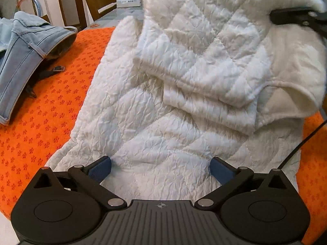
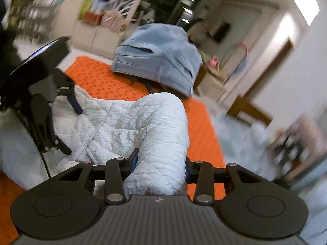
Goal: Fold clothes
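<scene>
Orange cloth (image 1: 51,122) under one white quilted coat (image 1: 163,132), one denim piece (image 1: 26,47); left claw (image 1: 160,168) spread, right claw (image 2: 161,167) pinching coat.

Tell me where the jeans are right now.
The jeans lie at the far left of the left wrist view on the orange cloth, left of the white quilted coat.

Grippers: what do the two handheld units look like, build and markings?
Both the left gripper and right gripper are matte black, with ribbed grey bodies, round side discs, silver pivot pins, blue finger pads and a small compass-like emblem. A black cable trails nearby.
</scene>
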